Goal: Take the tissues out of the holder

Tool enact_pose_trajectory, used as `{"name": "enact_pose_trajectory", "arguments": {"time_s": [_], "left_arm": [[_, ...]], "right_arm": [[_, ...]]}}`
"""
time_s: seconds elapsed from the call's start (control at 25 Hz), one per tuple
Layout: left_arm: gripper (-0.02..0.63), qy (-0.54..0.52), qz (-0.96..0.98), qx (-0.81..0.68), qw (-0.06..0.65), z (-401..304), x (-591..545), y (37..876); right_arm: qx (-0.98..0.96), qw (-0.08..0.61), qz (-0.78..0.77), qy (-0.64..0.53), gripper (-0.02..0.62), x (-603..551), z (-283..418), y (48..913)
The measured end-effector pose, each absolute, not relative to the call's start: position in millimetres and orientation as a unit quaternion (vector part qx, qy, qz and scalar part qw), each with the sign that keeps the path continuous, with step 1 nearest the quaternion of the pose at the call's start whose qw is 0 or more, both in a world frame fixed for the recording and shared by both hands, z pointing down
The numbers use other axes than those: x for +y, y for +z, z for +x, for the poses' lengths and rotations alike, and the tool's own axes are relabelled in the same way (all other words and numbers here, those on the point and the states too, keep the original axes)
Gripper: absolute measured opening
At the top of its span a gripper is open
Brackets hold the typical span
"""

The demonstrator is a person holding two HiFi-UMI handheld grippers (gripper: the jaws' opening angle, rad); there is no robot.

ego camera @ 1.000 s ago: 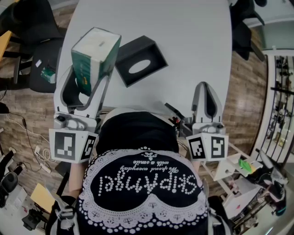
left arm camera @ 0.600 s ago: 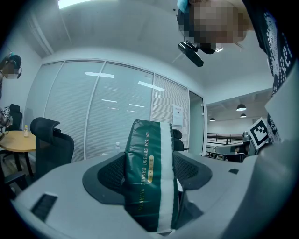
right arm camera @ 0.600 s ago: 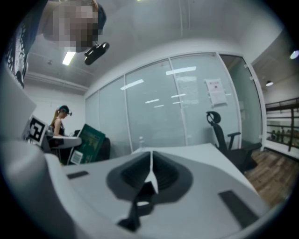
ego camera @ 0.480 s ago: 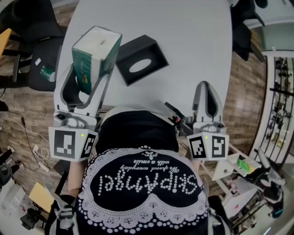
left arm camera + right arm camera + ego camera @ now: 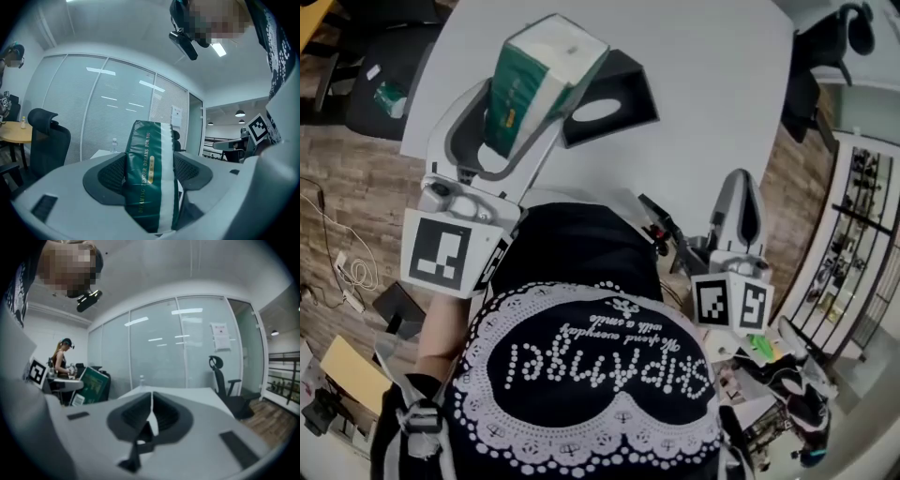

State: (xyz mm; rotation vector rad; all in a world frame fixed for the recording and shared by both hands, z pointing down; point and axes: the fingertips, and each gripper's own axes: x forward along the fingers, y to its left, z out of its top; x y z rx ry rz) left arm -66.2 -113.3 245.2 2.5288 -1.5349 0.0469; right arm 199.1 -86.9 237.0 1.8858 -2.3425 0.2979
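A green-and-white tissue pack (image 5: pixel 539 84) hangs in the air over the table's near left part, my left gripper (image 5: pixel 523 101) shut on its lower half. In the left gripper view the tissue pack (image 5: pixel 151 176) stands upright, squeezed between both pads. Just right of it, the black tissue holder (image 5: pixel 609 101) with its oval slot lies on the white table (image 5: pixel 703 112). My right gripper (image 5: pixel 746 199) is held at the table's near right edge, jaws pressed together with nothing between them, as the right gripper view (image 5: pixel 151 416) shows.
A black office chair (image 5: pixel 375 66) stands left of the table. Another black chair (image 5: pixel 811 80) is at the far right. A shelf rack (image 5: pixel 853 225) lines the right side. A power strip and cables (image 5: pixel 347 272) lie on the wooden floor at left.
The left gripper with the tissue pack has risen and swung right, now overlapping the holder in the head view. The head camera tilted. The right gripper stayed low and shut.
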Motion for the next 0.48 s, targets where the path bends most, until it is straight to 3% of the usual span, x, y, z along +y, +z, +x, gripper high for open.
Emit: {"name": "enact_pose_trajectory", "arguments": {"time_s": [0.48], "left_arm": [[0.337,-0.007,0.847,-0.52,0.108,-60.4,-103.9,250.6]], "right_arm": [[-0.789,0.081,0.603,0.081,0.035,-92.1,187.6,228.9]]}}
